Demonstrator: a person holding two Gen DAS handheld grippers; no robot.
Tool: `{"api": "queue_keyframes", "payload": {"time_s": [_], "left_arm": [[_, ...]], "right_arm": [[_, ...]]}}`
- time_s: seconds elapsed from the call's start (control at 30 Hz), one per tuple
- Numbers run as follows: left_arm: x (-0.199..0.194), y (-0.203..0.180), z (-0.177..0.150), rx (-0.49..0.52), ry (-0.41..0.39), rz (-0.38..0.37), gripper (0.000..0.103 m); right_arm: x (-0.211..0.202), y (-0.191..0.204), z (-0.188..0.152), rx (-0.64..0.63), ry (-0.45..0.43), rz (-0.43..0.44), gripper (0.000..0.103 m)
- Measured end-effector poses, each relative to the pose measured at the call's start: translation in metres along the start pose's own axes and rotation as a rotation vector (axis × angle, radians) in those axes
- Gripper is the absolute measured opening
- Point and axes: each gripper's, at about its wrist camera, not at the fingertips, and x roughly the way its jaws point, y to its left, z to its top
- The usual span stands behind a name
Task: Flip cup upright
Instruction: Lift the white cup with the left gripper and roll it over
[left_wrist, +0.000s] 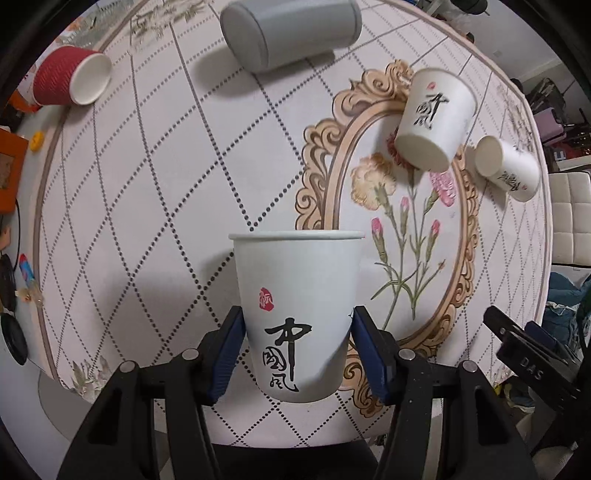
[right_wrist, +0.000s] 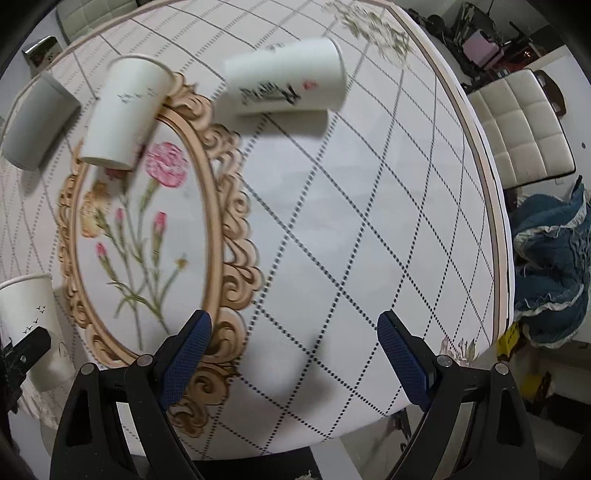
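Observation:
My left gripper (left_wrist: 297, 347) is shut on a white paper cup with black calligraphy (left_wrist: 297, 302), held upright with its rim at the top, just above the table near its front edge. The same cup shows at the left edge of the right wrist view (right_wrist: 29, 321). My right gripper (right_wrist: 293, 354) is open and empty above the table. Two more white calligraphy cups lie on their sides: one (left_wrist: 434, 122) (right_wrist: 123, 110) on the gold oval frame print, one (left_wrist: 508, 168) (right_wrist: 286, 83) further right.
A grey cup (left_wrist: 291, 33) (right_wrist: 35, 122) and a red ribbed cup (left_wrist: 70, 75) lie on their sides at the far part of the round table (right_wrist: 369, 221). A white padded chair (right_wrist: 521, 129) and blue cloth (right_wrist: 550, 266) stand beyond the right edge. Clutter lies left of the table.

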Motion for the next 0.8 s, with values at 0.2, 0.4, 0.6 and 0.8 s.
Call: {"api": "queue_keyframes", "payload": {"time_s": [0.2, 0.4, 0.6, 0.8], "left_arm": [[0.011, -0.004, 0.001, 0.011, 0.018, 0.01, 0.056], [0.016, -0.005, 0.002, 0.0, 0.038, 0.006, 0.058], [0.025, -0.002, 0.006, -0.007, 0.046, 0.02, 0.074], [0.028, -0.003, 0.008, 0.011, 0.039, 0.035, 0.098]], "right_arm": [[0.007, -0.006, -0.001, 0.004, 0.008, 0.003, 0.093], [0.004, -0.01, 0.003, 0.006, -0.003, 0.013, 0.093], [-0.001, -0.011, 0.004, 0.01, -0.011, 0.021, 0.093], [-0.004, -0.012, 0.005, 0.008, -0.018, 0.022, 0.093]]}}
